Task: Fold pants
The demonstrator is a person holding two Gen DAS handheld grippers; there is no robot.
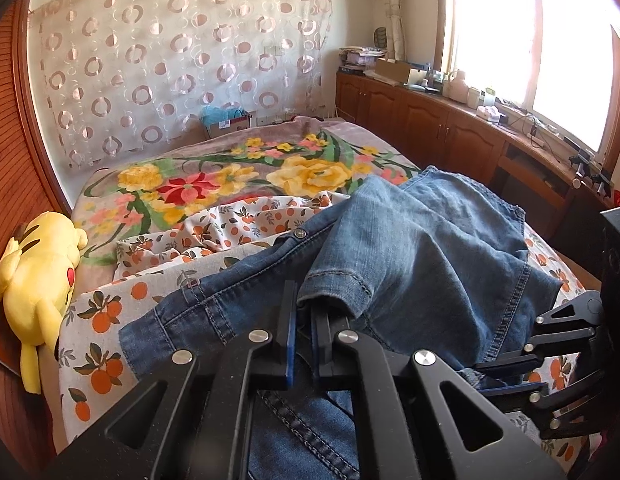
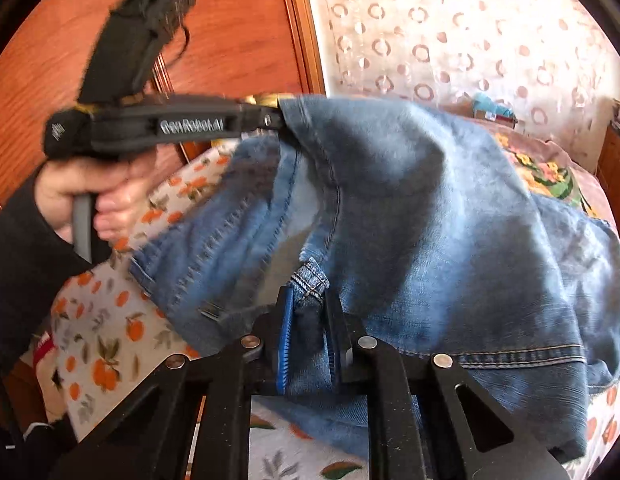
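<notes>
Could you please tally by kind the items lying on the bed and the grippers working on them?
Jeans: 1
Plush toy, yellow: 1
Orange-print sheet: 1
Floral blanket: 1
Grippers: 2, the left gripper and the right gripper, each shut on the jeans
Total: 6

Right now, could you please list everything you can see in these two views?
jeans: one, blue denim, lifted over the bed
orange-print sheet: one, white, under the jeans
floral blanket: one, pink and yellow, far end of bed
plush toy: one, yellow, bed's left edge
curtain: one, sheer with rings, back wall
cabinets: wooden, below window
left gripper: black, fingers shut on denim
right gripper: black, fingers shut on denim
</notes>
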